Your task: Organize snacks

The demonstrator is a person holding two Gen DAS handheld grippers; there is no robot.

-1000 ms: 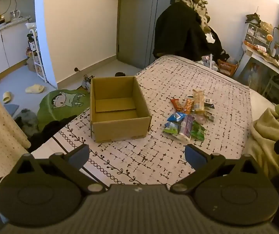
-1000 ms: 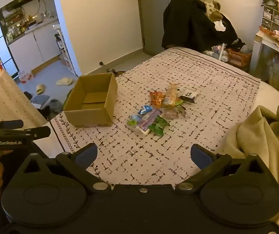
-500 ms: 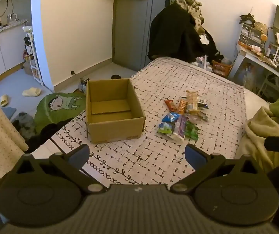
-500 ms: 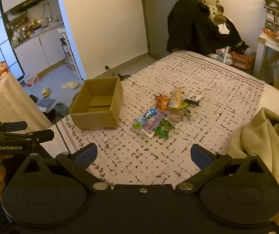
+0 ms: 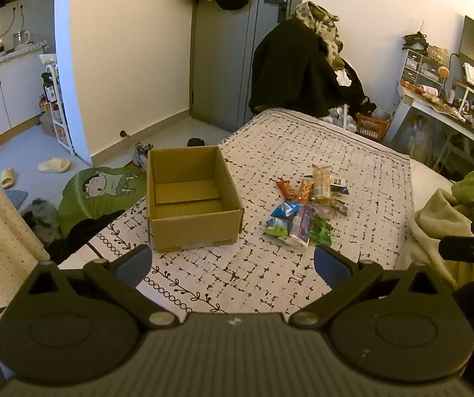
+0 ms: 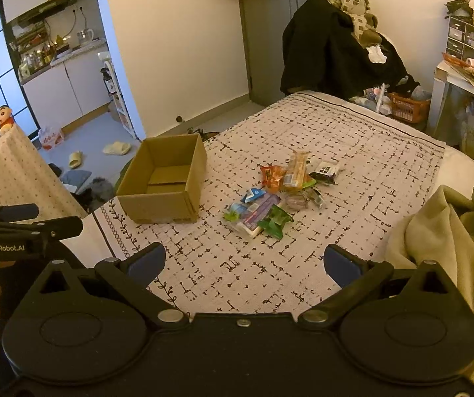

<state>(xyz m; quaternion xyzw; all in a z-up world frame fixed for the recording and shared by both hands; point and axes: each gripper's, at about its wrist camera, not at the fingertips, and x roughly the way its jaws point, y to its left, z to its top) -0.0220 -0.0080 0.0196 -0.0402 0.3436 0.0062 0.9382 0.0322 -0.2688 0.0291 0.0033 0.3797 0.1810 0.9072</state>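
1. Left gripper [image 5: 233,261] — lower middle of the left wrist view, fingers spread wide, nothing between them; it hovers above the near edge of the bed.
2. Right gripper [image 6: 243,261] — lower middle of the right wrist view, fingers likewise spread and empty. The left gripper also shows side-on at the left edge of this view.
3. Cardboard box [image 5: 192,198] — open-topped, no snacks inside, standing on the patterned bedspread [image 5: 303,145] left of centre, close to the bed's left edge.
4. Snack pile [image 5: 306,208] — loose wrapped packets on the bedspread right of the box, apart from it. Among them: an orange packet [image 6: 271,175], a tall tan packet [image 6: 294,170], a black-and-white packet [image 6: 326,168], a blue packet [image 6: 253,195], a purple-and-white bar [image 6: 253,215], a green packet [image 6: 275,220].
5. Beige blanket [image 6: 435,231] — bunched at the right side of the frame.
6. Dark coats [image 5: 296,69] — heaped beyond the far end of the bed, upper centre.
7. Slippers [image 6: 116,148] — on the floor, left of centre.
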